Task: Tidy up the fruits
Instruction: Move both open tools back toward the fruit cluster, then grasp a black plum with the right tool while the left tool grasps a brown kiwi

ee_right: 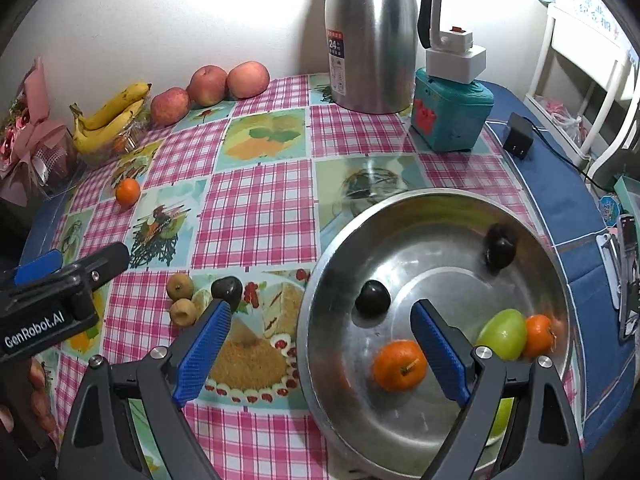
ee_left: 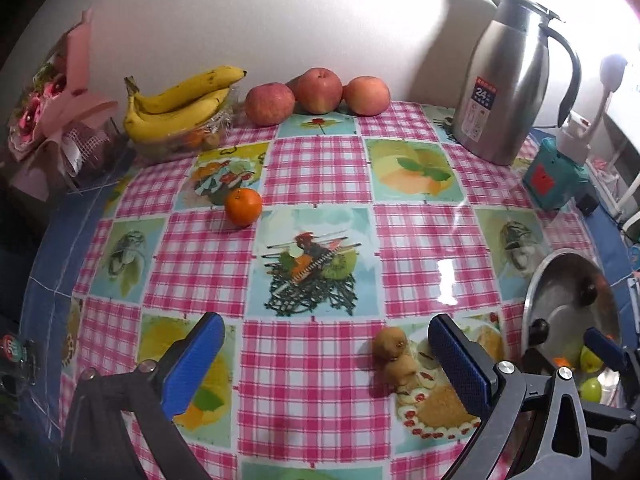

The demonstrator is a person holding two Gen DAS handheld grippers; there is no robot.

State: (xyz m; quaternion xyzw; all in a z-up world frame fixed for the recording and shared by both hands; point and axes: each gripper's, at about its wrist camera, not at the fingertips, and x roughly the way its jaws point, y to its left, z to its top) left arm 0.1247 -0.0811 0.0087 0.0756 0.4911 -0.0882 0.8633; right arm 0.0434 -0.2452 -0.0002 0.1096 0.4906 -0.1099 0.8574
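Observation:
A steel bowl (ee_right: 532, 240) holds two dark plums (ee_right: 373, 297), two oranges (ee_right: 399, 364) and green fruit (ee_right: 503, 333). My right gripper (ee_right: 320, 344) is open and empty, straddling the bowl's left rim. On the cloth lie two brown kiwis (ee_right: 180, 285) and a dark plum (ee_right: 227, 289) just past its left finger. My left gripper (ee_left: 320, 356) is open and empty above the cloth, the kiwis (ee_left: 391, 345) just inside its right finger. A loose orange (ee_left: 243, 207) sits farther back. Bananas (ee_left: 180, 104) and three apples (ee_left: 319, 90) are by the wall.
A steel thermos jug (ee_right: 370, 32) and a teal box (ee_right: 452, 114) with a white plug stand at the back right. A pink bouquet (ee_left: 52, 108) sits at the back left. A black adapter (ee_right: 518, 142) lies near the table's right edge.

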